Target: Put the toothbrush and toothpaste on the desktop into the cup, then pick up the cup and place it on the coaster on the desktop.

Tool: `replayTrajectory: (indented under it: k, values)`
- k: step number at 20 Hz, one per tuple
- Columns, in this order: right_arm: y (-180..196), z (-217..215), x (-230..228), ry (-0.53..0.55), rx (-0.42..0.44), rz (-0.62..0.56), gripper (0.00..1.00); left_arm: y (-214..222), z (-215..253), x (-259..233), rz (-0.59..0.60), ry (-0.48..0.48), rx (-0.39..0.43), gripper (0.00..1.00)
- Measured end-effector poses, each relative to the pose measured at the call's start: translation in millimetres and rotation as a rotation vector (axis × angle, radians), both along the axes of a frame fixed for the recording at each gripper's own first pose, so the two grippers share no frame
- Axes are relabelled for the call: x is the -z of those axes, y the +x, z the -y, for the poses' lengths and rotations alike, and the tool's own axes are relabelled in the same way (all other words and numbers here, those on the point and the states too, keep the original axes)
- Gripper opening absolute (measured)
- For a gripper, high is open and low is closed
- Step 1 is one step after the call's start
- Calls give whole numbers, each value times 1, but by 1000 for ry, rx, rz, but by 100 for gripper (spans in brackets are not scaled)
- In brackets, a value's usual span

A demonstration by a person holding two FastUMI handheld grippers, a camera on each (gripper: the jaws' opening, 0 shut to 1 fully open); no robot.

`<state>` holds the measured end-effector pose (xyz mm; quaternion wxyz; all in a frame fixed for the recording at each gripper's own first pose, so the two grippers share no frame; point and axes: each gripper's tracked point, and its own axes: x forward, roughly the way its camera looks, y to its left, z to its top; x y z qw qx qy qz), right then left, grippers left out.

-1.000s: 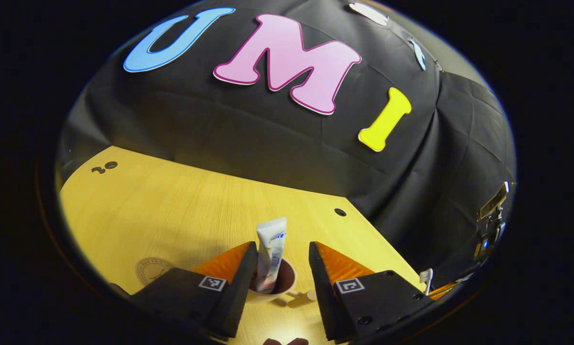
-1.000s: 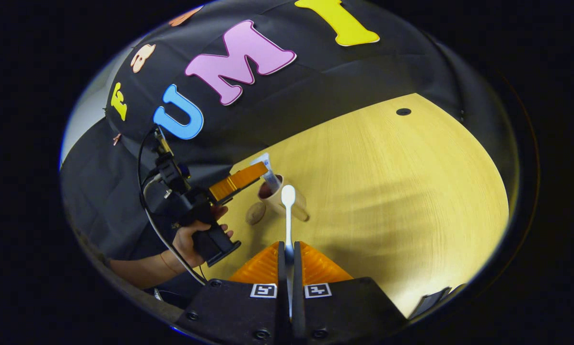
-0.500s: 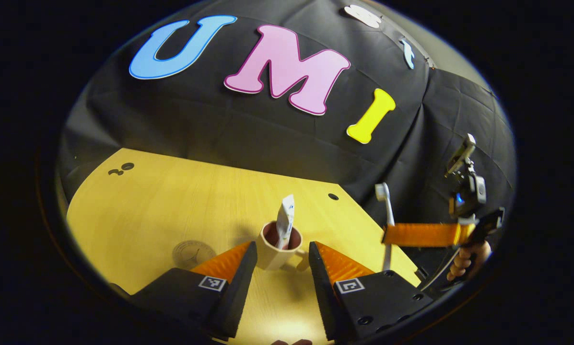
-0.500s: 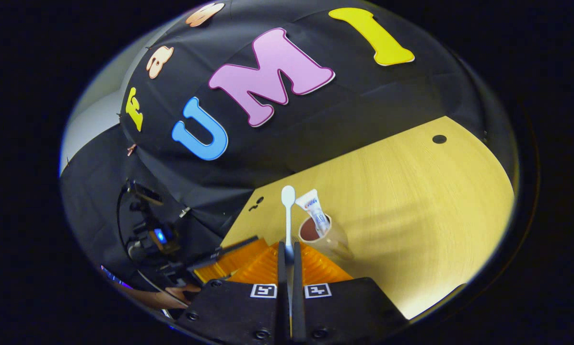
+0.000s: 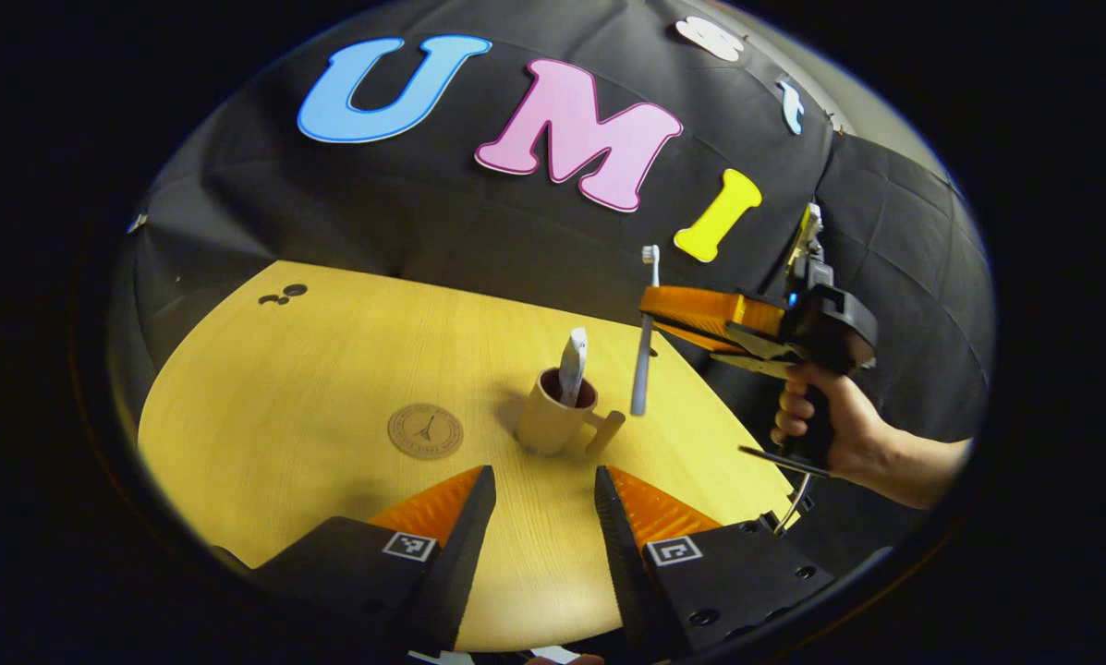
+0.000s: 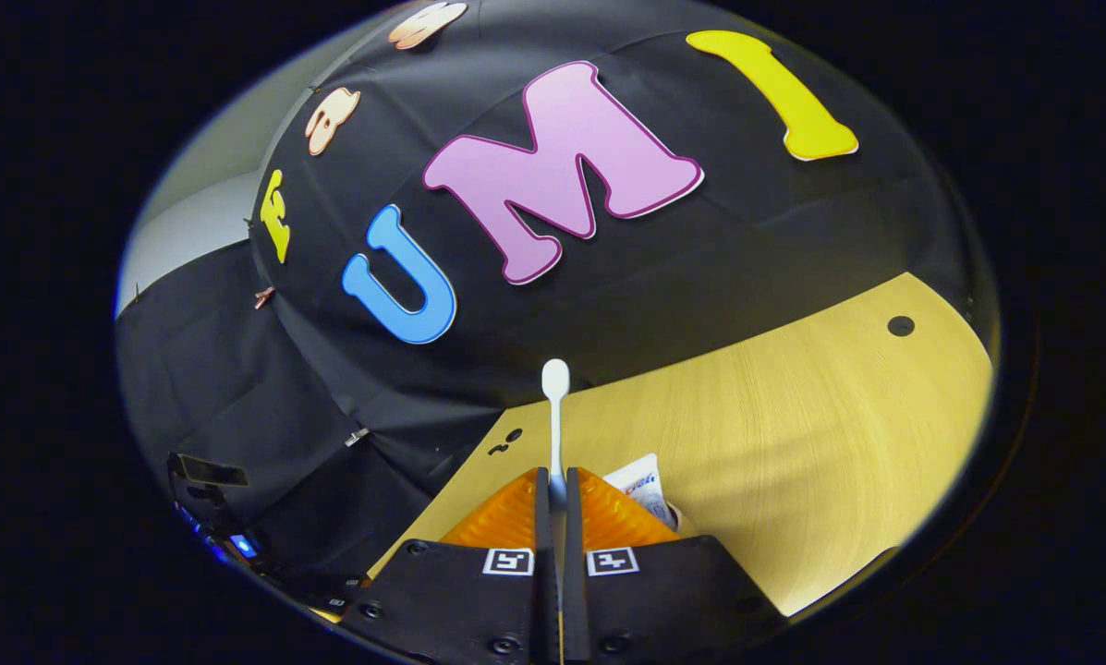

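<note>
Probably a recording booth: black cloth wall (image 5: 479, 231), wooden desktop (image 5: 331, 369).

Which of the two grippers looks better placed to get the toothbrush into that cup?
The right gripper: it is shut on the toothbrush, holding it upright just beside and above the cup, where the toothpaste already stands. The left gripper is open, holds nothing, and sits farther back.

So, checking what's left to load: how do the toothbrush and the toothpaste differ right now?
The toothpaste already stands in the cup; the toothbrush hangs in the air beside the cup, clamped by the right gripper. The toothpaste is a short flat tube, the toothbrush a long thin stick. The left gripper is open, holding neither. Both stand roughly upright.
</note>
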<state>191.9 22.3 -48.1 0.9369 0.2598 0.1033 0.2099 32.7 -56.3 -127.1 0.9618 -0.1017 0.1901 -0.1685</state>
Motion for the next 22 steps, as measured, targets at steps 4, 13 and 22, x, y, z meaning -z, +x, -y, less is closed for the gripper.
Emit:
replayTrajectory:
  k: [4, 13, 22]
  values:
    - [24, -20, 15, -42, -31, 3, 6, -21, -16, 15, -24, -17, -33, 68]
    - [67, -17, 26, -174, 13, 138, 6, -35, -49, 33, -69, -117, -142, 68]
    - [59, -30, 51, -367, 27, 182, 8, -37, -59, 45, -93, -80, -148, 68]
